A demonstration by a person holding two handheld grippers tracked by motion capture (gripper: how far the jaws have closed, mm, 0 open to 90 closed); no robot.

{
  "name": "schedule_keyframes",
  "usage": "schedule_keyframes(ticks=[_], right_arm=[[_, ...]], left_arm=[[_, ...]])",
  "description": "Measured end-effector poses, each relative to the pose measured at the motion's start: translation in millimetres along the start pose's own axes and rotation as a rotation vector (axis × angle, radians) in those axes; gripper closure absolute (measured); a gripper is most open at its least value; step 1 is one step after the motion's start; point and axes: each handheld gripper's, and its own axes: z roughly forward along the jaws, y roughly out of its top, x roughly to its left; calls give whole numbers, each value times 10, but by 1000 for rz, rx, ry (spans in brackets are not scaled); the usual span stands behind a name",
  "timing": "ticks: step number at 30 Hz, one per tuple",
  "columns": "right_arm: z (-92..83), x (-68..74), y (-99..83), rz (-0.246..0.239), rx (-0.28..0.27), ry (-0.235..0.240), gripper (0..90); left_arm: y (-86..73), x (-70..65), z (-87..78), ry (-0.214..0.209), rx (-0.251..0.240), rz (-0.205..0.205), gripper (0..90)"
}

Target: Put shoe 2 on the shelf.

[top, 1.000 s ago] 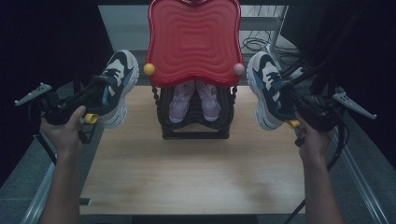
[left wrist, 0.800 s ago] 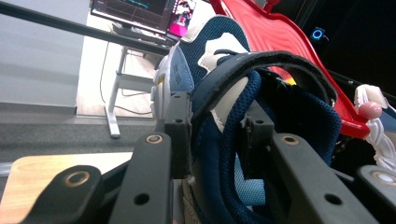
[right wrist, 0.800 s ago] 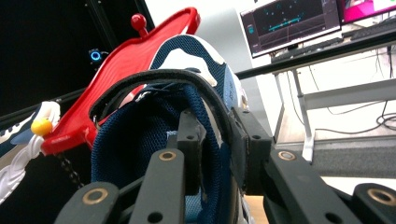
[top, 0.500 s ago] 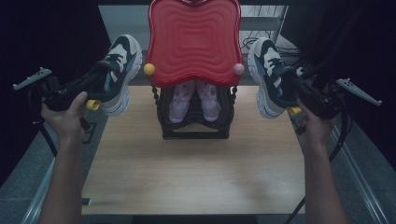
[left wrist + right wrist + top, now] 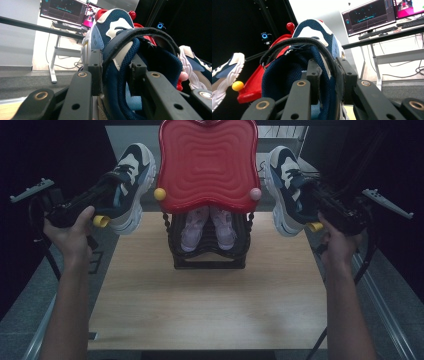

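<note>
The left tool (image 5: 107, 195) is clamped on the collar of the left sneaker (image 5: 131, 182), which hangs in the air left of the red rack top (image 5: 207, 162), clear of the worktop (image 5: 210, 305). In the left gripper view 1 jaw sits inside the shoe's opening and the other outside, pinching the padded navy wall (image 5: 117, 75); the sole and toe are cut off or turned away there. The right tool (image 5: 312, 195) grasps the right sneaker (image 5: 286, 187) the same way, held up right of the rack top, with its collar (image 5: 324, 72) squeezed between the jaws in the right gripper view. From the high view, each tool's jaws are largely buried in the shoe and hard to make out. A pair of pale pink shoes (image 5: 207, 227) sits on the black rack (image 5: 210, 257) below, their front parts hidden by the red top.
</note>
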Motion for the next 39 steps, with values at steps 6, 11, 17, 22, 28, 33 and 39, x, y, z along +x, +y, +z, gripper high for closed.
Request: schedule_keyframes(ticks=[6,11,17,22,28,33,39], right_arm=[[39,120,148,-12,-13,20,745],[66,217,250,-28,-17,33,744],[202,368,368,-37,-17,52,742],[342,520,417,-54,-4,78,741],[486,644,450,-56,15,93,739],[593,714,472,-43,18,97,739],[758,794,471,-40,29,107,739]], left_arm=[[116,-84,64,-7,-7,8,698],[196,-123,105,-7,-16,0,697],[284,-215,211,-7,-19,11,697],[313,-267,360,-25,-5,5,698],[341,-339,485,-34,11,9,698],[392,-415,561,-48,7,9,698],[436,-497,662,-52,16,20,698]])
